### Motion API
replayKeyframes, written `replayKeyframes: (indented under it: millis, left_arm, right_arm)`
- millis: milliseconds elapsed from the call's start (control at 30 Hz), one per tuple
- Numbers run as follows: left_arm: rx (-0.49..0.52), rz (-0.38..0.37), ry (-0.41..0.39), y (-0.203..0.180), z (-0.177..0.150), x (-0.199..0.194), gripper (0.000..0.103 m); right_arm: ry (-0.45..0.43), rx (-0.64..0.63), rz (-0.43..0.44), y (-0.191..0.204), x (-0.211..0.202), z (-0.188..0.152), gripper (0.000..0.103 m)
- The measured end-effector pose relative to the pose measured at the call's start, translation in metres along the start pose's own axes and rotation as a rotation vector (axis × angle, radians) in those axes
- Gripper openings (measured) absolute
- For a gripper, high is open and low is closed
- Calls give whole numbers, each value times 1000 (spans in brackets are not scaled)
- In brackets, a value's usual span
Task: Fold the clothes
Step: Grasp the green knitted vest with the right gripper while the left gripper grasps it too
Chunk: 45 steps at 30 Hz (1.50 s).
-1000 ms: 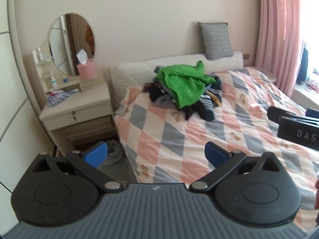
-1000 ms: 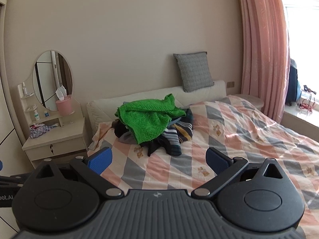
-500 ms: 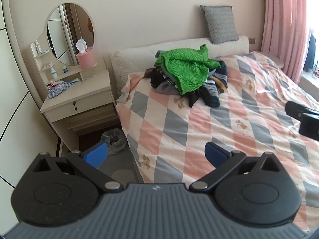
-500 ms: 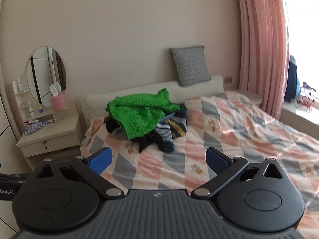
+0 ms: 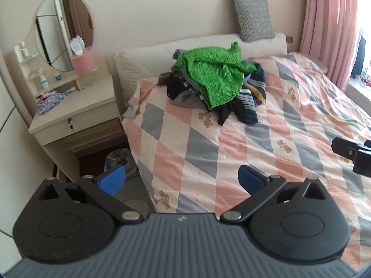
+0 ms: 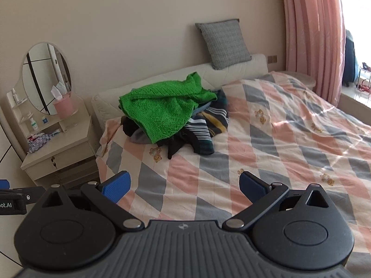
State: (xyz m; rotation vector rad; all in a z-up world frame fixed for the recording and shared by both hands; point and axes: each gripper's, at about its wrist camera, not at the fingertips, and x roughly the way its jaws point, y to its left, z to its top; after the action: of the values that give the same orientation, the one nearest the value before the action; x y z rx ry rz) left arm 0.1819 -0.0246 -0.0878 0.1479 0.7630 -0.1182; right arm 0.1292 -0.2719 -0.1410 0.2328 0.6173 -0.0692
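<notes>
A heap of clothes [image 5: 215, 88] [image 6: 171, 120] lies near the head of the bed, topped by a green knitted sweater [image 5: 215, 78] [image 6: 162, 108] over dark and striped garments [image 6: 201, 129]. My left gripper [image 5: 182, 180] hovers open above the bed's near left corner, well short of the heap, with nothing between its blue pads. My right gripper [image 6: 184, 185] is open too, held above the checked quilt [image 6: 266, 143] in front of the heap. The right gripper's edge shows at the far right of the left wrist view [image 5: 352, 153].
A cream dressing table [image 5: 74, 113] with an oval mirror [image 5: 65, 30] and a pink tissue box [image 5: 83, 61] stands left of the bed. A bin with a plastic liner [image 5: 118, 159] sits on the floor beside it. A grey cushion [image 6: 222, 42] leans on the headboard; pink curtains [image 6: 310, 34] hang at right.
Both grippers have moved closer to the bed and the heap, which now looks larger. The left view has tilted down toward the quilt's corner. Both stay open.
</notes>
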Motion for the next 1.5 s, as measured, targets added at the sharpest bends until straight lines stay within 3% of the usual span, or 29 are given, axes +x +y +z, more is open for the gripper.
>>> replayKeyframes:
  millis: [167,400,667,867,1033,1267,1500]
  left_arm:
    - [9,-96,33,17,46,73,103]
    - [0,-211,78,43,124,175,103]
    - [-95,-311,131,77,204,276,102]
    - [-187,-378,151,90,240,330,102]
    - [-294,-465,181,106,261,373,102]
    - [-319,-447,201,115,282,418,102]
    - [-417,-486,247,122,286,463,102]
  right_arm:
    - [70,42,-23,3,73,14,102]
    - [99,189,-9,7,172,46,102]
    - [154,341,25,10,267,65,102]
    - [143,415,69,10,317,77,102]
    - [96,609,206,-8,346,71,102]
    - [85,1037,446,-34,416,35,99]
    - [104,1326,555,-37,498,-18,99]
